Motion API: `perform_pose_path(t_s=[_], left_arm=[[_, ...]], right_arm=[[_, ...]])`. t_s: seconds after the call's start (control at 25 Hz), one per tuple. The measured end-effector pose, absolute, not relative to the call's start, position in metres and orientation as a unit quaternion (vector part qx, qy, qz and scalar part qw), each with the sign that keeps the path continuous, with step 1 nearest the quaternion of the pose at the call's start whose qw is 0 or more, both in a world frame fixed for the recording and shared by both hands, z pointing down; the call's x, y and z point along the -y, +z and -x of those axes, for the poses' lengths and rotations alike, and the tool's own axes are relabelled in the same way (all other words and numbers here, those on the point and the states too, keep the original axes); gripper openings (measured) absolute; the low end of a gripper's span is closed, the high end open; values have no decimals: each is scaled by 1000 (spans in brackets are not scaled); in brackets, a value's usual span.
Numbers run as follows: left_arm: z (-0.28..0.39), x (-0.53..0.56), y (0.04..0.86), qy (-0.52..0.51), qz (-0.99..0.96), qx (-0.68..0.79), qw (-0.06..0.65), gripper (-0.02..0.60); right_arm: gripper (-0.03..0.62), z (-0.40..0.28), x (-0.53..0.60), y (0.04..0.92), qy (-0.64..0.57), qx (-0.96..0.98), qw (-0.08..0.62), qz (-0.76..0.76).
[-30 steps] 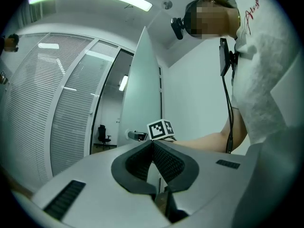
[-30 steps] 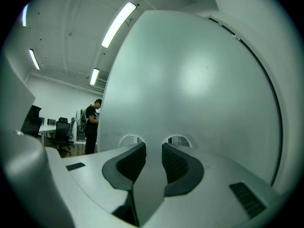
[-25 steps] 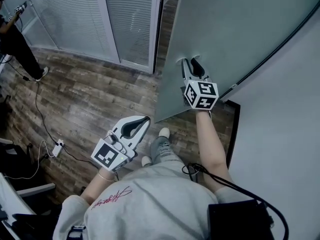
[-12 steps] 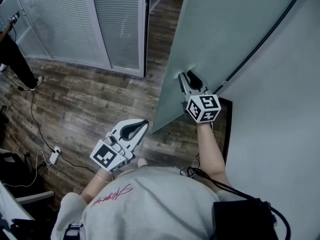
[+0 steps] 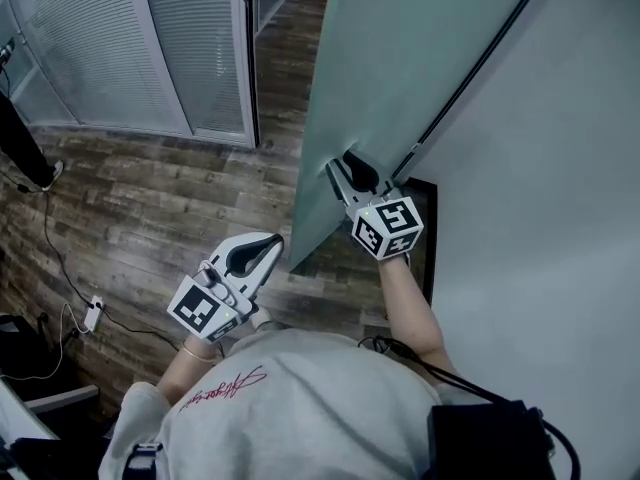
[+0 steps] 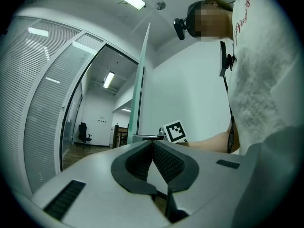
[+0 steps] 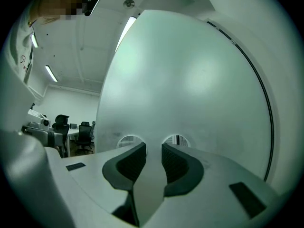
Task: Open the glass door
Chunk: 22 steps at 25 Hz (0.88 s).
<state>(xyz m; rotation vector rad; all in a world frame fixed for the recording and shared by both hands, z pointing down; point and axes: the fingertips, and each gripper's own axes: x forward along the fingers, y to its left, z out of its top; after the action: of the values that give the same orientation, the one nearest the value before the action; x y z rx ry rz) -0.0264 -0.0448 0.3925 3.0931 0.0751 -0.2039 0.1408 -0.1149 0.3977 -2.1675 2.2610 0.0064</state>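
Note:
The frosted glass door (image 5: 400, 58) stands swung open, close to the white wall on the right. My right gripper (image 5: 345, 166) reaches level to the door's face, shut on the door handle (image 7: 151, 175), a grey bar that fills the gap between its pads. Two round handle mounts (image 7: 178, 140) show on the glass just past the jaws. In the left gripper view the door's edge (image 6: 140, 89) is seen end-on, with the handle (image 6: 145, 137) sticking out beside the right gripper's marker cube (image 6: 175, 132). My left gripper (image 5: 272, 240) hangs over the floor left of the door, shut and empty.
A partition with slatted blinds (image 5: 120, 48) runs along the far left, beside the doorway (image 5: 280, 28). The floor is dark wood planks (image 5: 150, 198) with a cable and power strip (image 5: 92, 313). Another person's leg (image 5: 25, 148) is at the left edge. The white wall (image 5: 560, 218) lies right.
The door has swung further open toward the right wall, with my right gripper still on its handle. Both grippers and the person have moved forward; the partition has slid left in view.

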Motion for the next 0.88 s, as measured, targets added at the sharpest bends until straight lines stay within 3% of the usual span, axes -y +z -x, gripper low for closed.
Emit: perform_pose_path(t_s=[0.88], left_arm=[[-66,-82,385,-57,-992,-110,21,17]], right_arm=[[112,-176,-62,395,10,-750,20,661]])
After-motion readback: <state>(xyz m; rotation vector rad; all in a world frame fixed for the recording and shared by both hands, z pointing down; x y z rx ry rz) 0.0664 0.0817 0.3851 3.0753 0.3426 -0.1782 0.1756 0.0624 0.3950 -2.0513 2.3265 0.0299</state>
